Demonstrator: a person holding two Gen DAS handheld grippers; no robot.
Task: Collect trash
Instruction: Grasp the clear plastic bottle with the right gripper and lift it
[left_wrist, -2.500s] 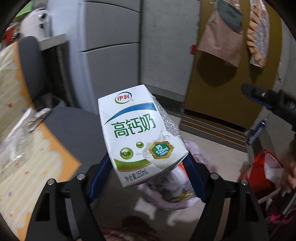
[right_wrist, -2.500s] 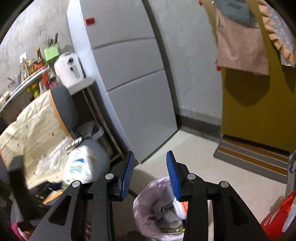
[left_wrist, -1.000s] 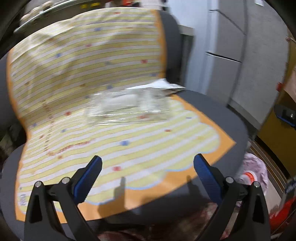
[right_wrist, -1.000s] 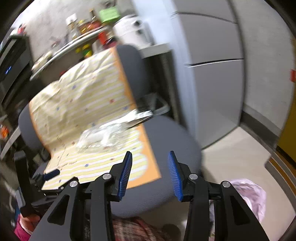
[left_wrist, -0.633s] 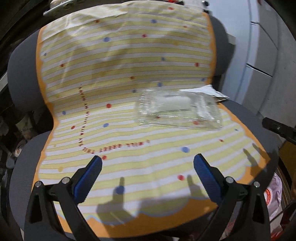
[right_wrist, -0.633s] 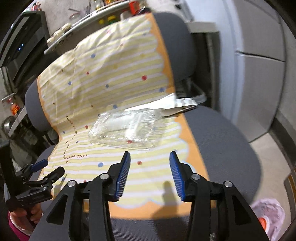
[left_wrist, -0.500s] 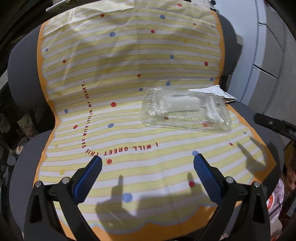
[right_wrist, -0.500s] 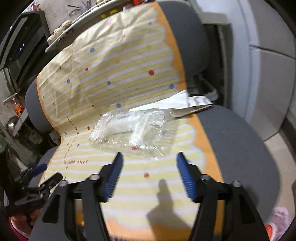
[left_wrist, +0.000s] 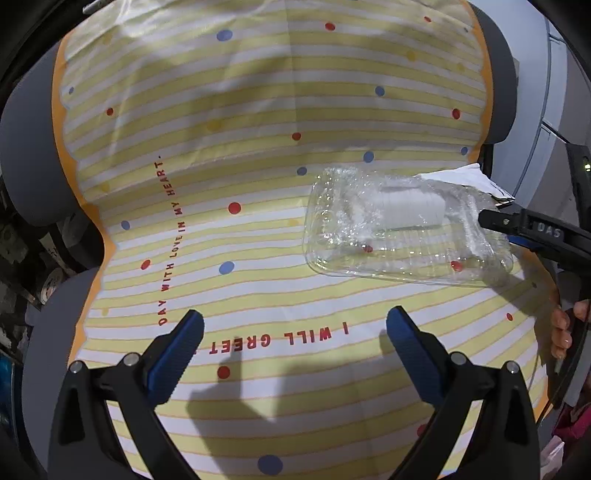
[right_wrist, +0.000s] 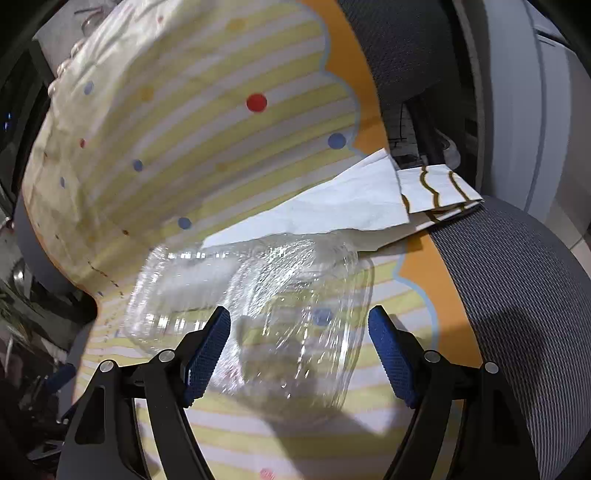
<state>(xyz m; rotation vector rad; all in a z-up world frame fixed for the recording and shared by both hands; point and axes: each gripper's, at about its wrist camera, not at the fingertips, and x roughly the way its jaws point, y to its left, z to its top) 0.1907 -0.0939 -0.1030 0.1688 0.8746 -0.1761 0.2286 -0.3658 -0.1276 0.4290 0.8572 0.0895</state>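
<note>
Before me a grey mesh office chair wears a yellow-striped cloth dotted red and blue with red lettering, orange-edged, draped over backrest and seat, and pale grey cabinet fronts stand far right.

The left black two-finger gripper with blue pads points steeply down, jaws wide apart. The right matching gripper tilts down, jaws opening.

one clear plastic container, one paper wrapper, one striped cloth
</note>
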